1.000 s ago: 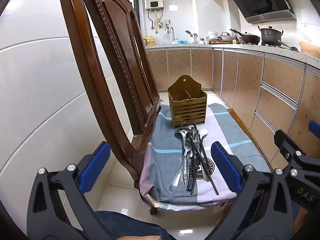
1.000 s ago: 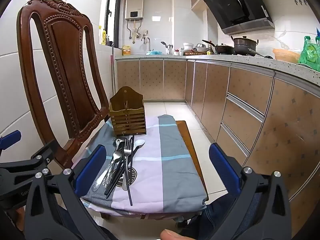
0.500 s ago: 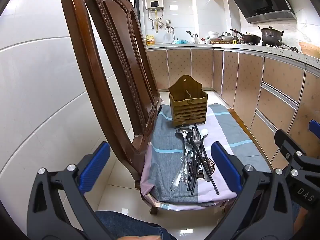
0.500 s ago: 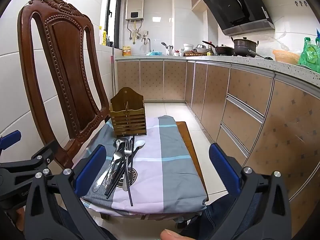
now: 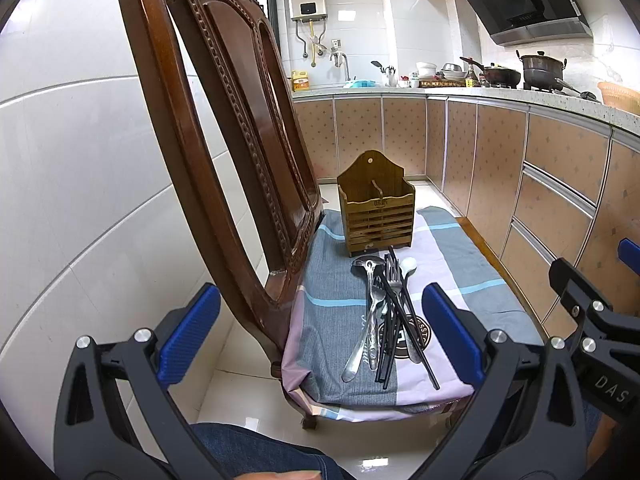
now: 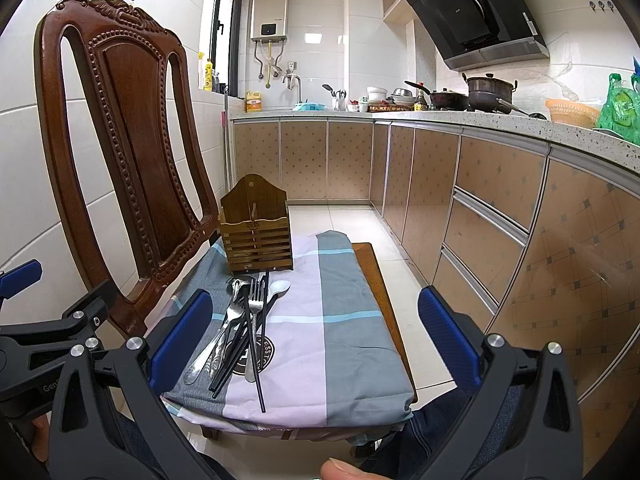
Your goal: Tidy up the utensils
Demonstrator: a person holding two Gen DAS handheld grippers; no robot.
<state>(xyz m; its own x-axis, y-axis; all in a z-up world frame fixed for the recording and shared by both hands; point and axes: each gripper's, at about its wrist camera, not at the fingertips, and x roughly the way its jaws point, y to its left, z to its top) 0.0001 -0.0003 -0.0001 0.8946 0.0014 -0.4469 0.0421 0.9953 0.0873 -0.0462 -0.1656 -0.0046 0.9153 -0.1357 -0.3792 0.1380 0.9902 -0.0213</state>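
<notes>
Hovering both tools, left and right, spread and empty, I face the utensils heaped on the chair's cloth, near the wooden holder waiting behind them.

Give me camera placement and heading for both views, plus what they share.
Left wrist: rides the left gripper, held low at the chair's near left corner, looking along the seat to the wooden holder; both open fingers, the right gripper's side and a jeans knee show.
Right wrist: rides the right gripper, low and right of the seat, facing the same way; its open fingers, the left gripper, jeans and a thumb tip show.
Shared: the utensil pile, holder, chair back, checked cloth, kitchen counter.
</notes>
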